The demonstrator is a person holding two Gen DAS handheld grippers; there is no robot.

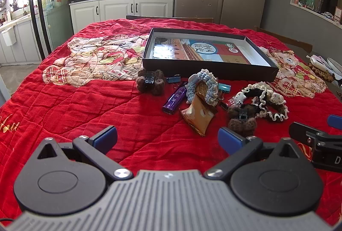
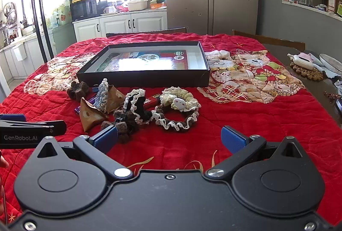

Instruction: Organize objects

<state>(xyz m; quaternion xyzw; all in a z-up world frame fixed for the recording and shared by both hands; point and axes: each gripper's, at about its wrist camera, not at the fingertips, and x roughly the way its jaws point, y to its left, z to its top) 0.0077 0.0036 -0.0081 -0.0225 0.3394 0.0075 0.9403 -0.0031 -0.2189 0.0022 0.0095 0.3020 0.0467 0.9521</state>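
A pile of small things lies on the red quilt in front of a shallow black box (image 1: 213, 69) (image 2: 149, 78). It holds a brown fuzzy hair claw (image 1: 150, 81) (image 2: 78, 90), a purple lighter (image 1: 175, 98), a blue crocheted scrunchie (image 1: 203, 85) (image 2: 102, 92), tan snack packets (image 1: 198, 114) (image 2: 90, 114), blue binder clips (image 1: 173, 78), a second brown claw (image 1: 241, 119) (image 2: 121, 122), a red lighter (image 2: 152, 100) and frilled scrunchies (image 1: 267, 98) (image 2: 177, 109). My left gripper (image 1: 167, 139) is open and empty, just short of the pile. My right gripper (image 2: 170, 139) is open and empty, near the second claw.
The red quilt (image 1: 85, 113) (image 2: 256, 120) covers the table. A white teapot on a woven mat (image 2: 305, 65) and a plate stand on the bare table at the far right. Chairs, cabinets and a fridge stand behind the table.
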